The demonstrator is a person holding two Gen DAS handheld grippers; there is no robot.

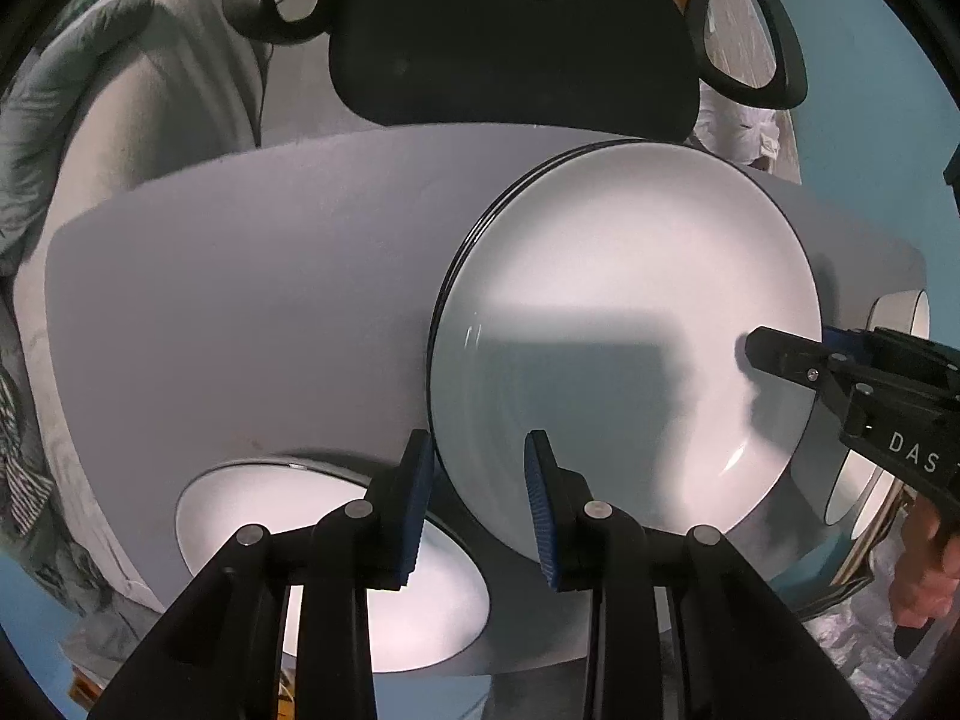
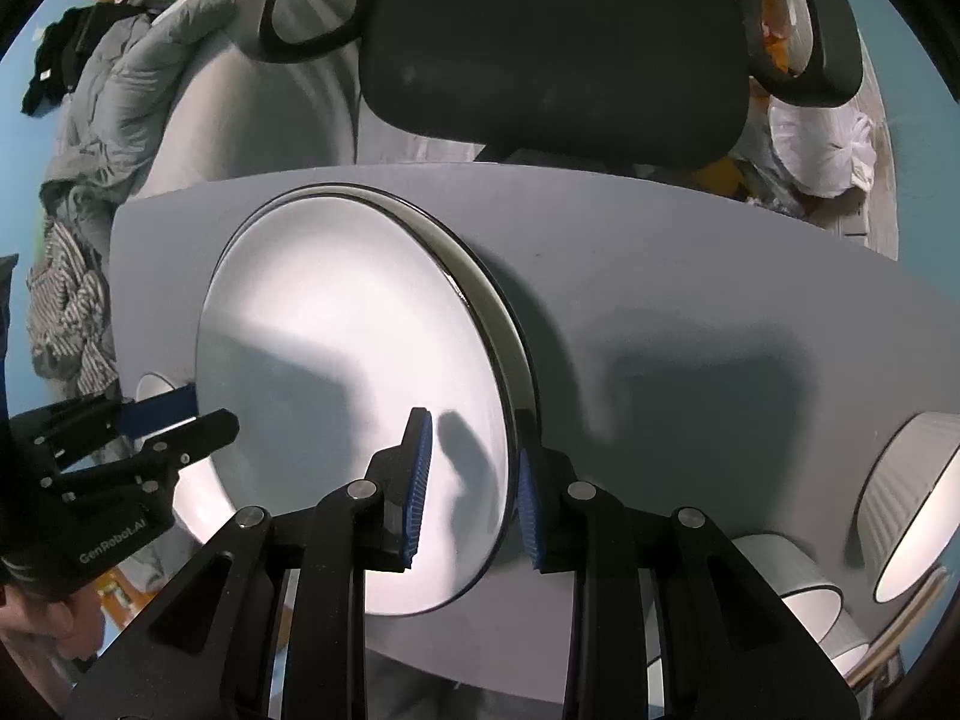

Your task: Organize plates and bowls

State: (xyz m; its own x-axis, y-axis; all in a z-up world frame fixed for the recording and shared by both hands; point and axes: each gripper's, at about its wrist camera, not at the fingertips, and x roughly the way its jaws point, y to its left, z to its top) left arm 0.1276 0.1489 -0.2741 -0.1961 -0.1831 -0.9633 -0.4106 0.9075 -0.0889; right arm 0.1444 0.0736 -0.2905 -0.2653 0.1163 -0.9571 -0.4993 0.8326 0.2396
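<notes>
Right now, through your left wrist camera, the left gripper [image 1: 478, 501] has its fingers released, straddling the near rim of the top plate [image 1: 624, 324] without pressing it. That plate sits on a stack of plates [image 1: 480, 228] whose dark edges peek out beyond your fingers on the left, so you have likely just set it down to build the pile. A shallow white dish [image 1: 336, 570] lies under your left finger on the grey worktop [image 1: 240, 300]. Across the plate, the right gripper [image 1: 780, 354] reaches over the far rim, with white bowls [image 1: 894, 318] behind it.

Next, through your right wrist camera, the right gripper [image 2: 471, 492] is also released: one finger hangs over the plate [image 2: 348, 372], the other just outside its rim, neither visibly gripping. The left gripper [image 2: 180, 420] straddles the opposite rim. Ribbed white bowls [image 2: 912, 504] wait well to the right of your fingers, probably next for sorting.
</notes>
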